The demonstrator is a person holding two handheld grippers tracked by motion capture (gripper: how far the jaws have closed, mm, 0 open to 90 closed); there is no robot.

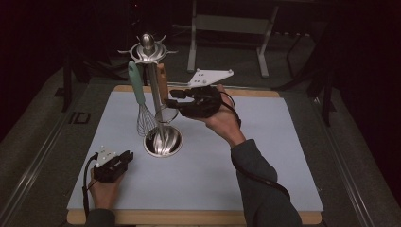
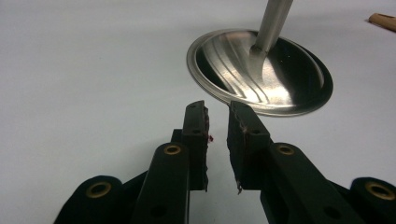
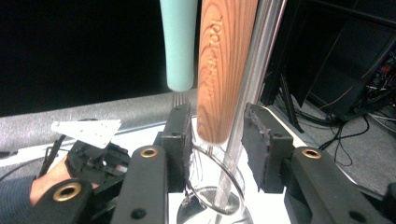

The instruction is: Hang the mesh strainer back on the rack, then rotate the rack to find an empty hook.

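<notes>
Left gripper (image 1: 124,157) sits low on the pale mat (image 1: 265,165), lower left of the high view, hand (image 1: 105,191) behind it. Jaws a small gap apart, nothing between them. In the left gripper view they point at the round steel base (image 2: 280,88) of the utensil stand, base just ahead, not touching.

Centre-left: utensil stand (image 1: 151,71) upright on the mat, pole rising from the base to a hooked top. Whisk with mint handle (image 1: 136,82) hangs on its left side, wires down near the base. Whisk with wooden handle (image 1: 162,81) hangs just right of the pole.

Right of centre: right gripper (image 1: 171,100) held up level at the stand, hand (image 1: 224,120) behind it. Right gripper view: jaws either side of the wooden handle (image 3: 222,70), clear gap on both sides, pads not pressing. Jaws apart, handle between them, hanging free from the stand. Mint handle (image 3: 179,42) just left of it, pole on the right.
</notes>
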